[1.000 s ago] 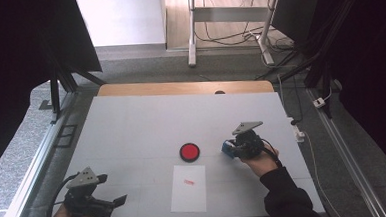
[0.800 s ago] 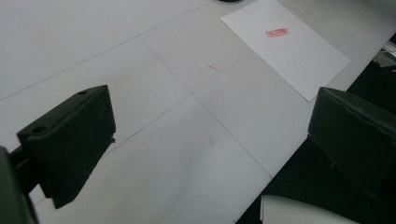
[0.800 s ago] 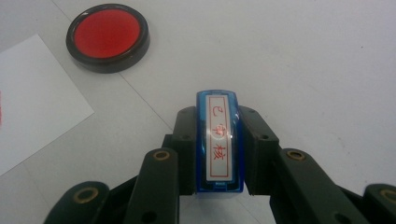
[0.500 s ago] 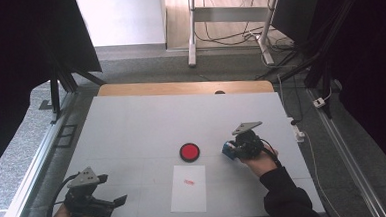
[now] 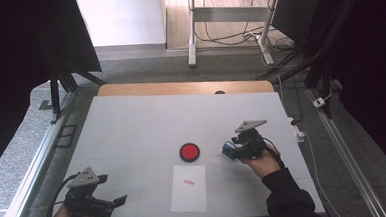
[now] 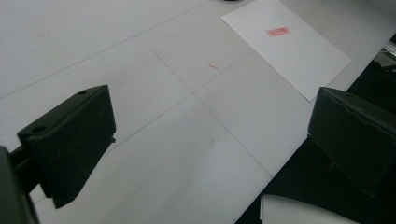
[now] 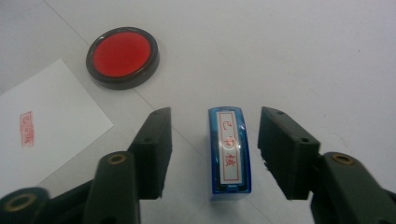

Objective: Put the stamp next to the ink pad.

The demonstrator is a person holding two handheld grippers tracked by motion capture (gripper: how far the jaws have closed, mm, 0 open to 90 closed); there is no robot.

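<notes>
Right gripper view shows the blue stamp on the table between the right gripper jaws, which have just been opening and stand clear of it. Lifting carelessly, a jaw may knock it over. The left gripper is open, empty.

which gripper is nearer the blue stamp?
Right. The right gripper straddles the blue stamp, jaws just opened, pads clear of it. The left gripper sits at the table's near-left corner, across the paper.
</notes>
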